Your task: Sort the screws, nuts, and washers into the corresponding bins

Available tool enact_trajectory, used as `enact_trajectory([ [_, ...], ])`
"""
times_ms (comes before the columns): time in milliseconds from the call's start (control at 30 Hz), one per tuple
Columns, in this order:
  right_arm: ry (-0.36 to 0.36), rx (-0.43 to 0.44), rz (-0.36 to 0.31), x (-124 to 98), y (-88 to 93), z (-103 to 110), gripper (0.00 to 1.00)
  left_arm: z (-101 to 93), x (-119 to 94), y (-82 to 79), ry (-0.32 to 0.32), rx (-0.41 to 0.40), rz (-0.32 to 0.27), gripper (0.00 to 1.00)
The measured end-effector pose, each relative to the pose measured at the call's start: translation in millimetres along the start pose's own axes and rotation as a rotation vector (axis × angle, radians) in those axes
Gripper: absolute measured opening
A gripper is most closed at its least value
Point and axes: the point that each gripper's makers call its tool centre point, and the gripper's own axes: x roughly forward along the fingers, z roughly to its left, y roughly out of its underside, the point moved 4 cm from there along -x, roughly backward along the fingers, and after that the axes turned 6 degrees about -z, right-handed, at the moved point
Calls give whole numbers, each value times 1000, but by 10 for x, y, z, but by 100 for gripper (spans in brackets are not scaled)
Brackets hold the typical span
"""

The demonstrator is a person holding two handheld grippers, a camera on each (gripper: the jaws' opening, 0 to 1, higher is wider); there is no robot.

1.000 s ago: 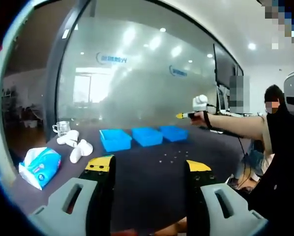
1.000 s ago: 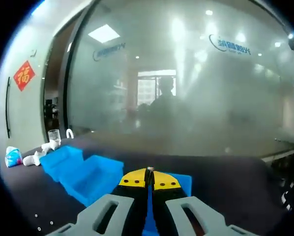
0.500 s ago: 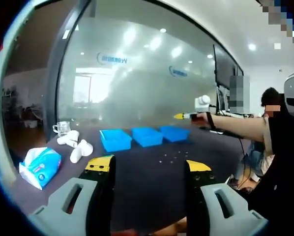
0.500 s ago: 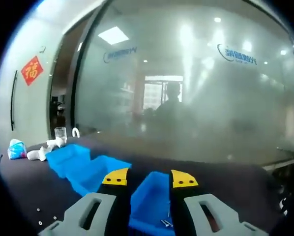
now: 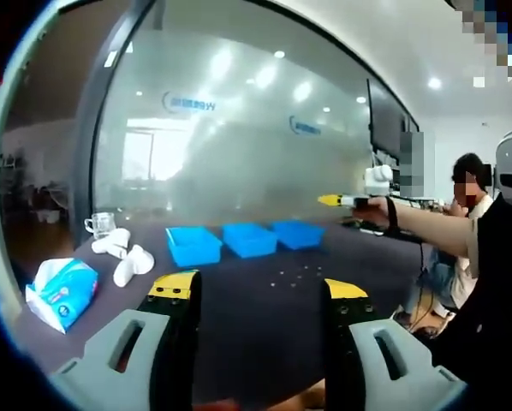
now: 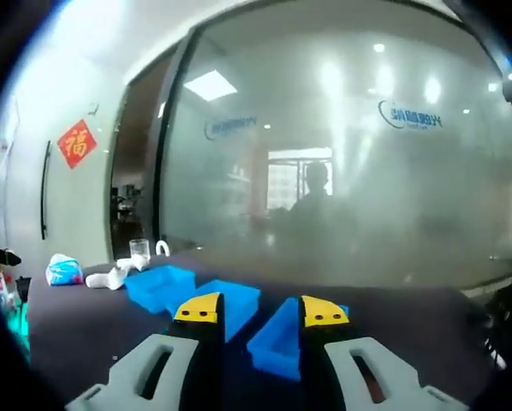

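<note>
A dark table (image 5: 264,317) runs up to a frosted glass wall. Ahead of my left tongs (image 5: 258,289), jaws wide and empty, loose hardware (image 5: 294,274) lies scattered short of three blue bins (image 5: 247,240), so sorting remains. My right tongs (image 6: 258,308), parted and empty, hover over the nearest bin (image 6: 282,347).

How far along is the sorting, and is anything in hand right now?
Partway at best. Small hardware still lies loose on the table before the three blue bins. The left hand-held gripper and the right hand-held gripper are open and empty.
</note>
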Motion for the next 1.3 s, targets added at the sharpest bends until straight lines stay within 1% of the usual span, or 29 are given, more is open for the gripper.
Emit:
enact_trajectory([
  [67, -21, 17, -11, -142, -29, 59, 31, -9, 20, 5, 5, 0, 1, 52],
  [167, -53, 66, -32, -372, -44, 151, 32, -26, 51, 16, 15, -2, 3, 52],
  [333, -87, 62, -20, -685, 40, 249, 34, -54, 97, 19, 34, -1, 8, 52],
  [400, -110, 50, -7, -808, 106, 331, 35, -59, 114, 7, 40, 2, 9, 52],
  [600, -155, 26, 52, -1155, 287, 427, 40, -72, 149, 0, 50, 8, 14, 52],
  [700, -174, 23, 71, -1330, 341, 479, 43, -73, 162, 1, 51, 8, 17, 52],
  [867, -180, 42, 94, -1545, 431, 518, 43, -97, 205, 26, 61, 12, 28, 52],
  [1000, -184, 40, 111, -1682, 475, 499, 44, -153, 233, 63, 92, 23, 52, 53],
  [1100, -194, 53, 140, -1787, 518, 484, 45, -197, 245, 95, 110, 36, 69, 53],
  [1233, -192, 61, 150, -1883, 525, 472, 45, -224, 255, 96, 117, 31, 69, 53],
  [1300, -192, 50, 158, -1927, 528, 471, 46, -222, 258, 94, 115, 30, 68, 53],
])
